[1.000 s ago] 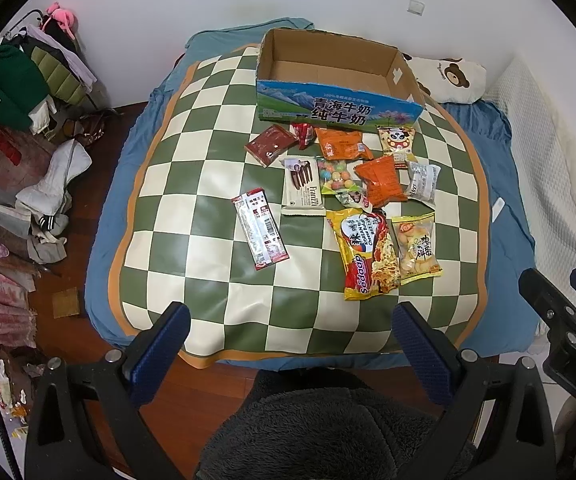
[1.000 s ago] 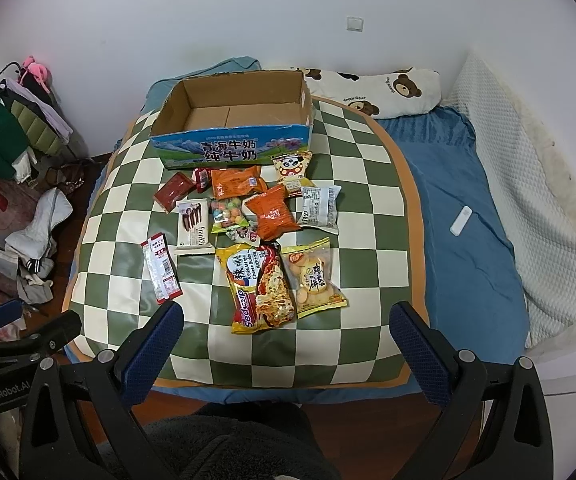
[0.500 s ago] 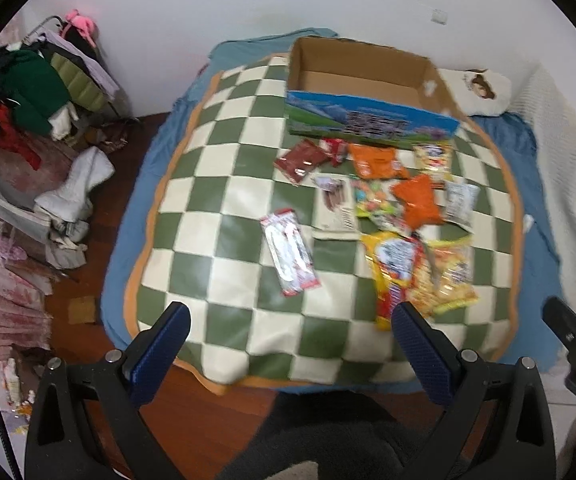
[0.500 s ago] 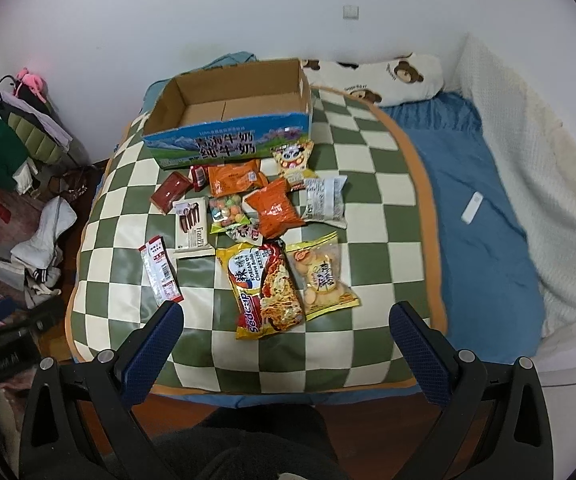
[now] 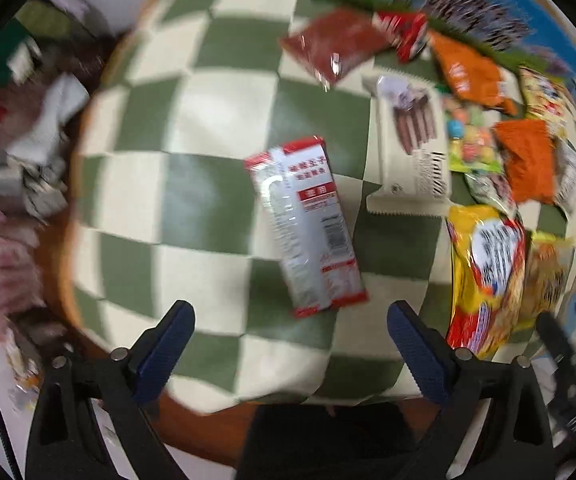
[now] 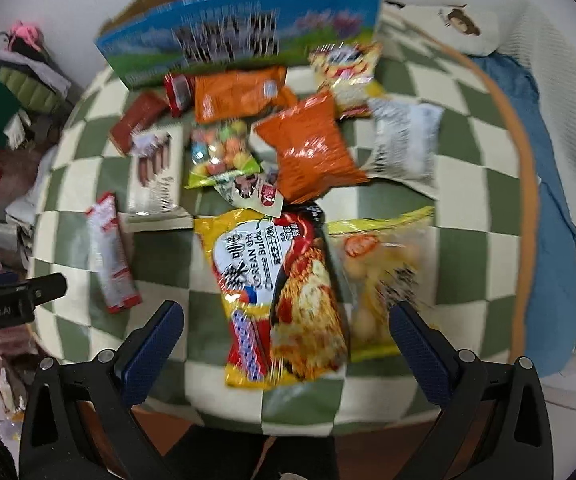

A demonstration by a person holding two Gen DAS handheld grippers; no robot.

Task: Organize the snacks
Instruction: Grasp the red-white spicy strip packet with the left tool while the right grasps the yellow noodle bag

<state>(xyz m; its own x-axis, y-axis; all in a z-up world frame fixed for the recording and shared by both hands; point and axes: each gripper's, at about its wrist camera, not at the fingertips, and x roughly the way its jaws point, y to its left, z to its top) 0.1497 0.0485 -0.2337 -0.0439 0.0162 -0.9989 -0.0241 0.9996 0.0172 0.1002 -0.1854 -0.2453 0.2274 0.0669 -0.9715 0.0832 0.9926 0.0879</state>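
Both tools much lower than before. Left tool [image 5: 290, 338] over red-white packet [image 5: 307, 226], wide, closing a bit, holding nothing. Right tool [image 6: 285, 338] over yellow noodle bag [image 6: 275, 300], wide, empty.

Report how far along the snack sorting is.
Done: nothing; every packet lies on the checkered mat outside the cardboard box. In hand: nothing. The left gripper, jaws open though just closing slightly, nears the red-and-white packet; the right gripper hangs open over the noodle bag. Left: all packets.
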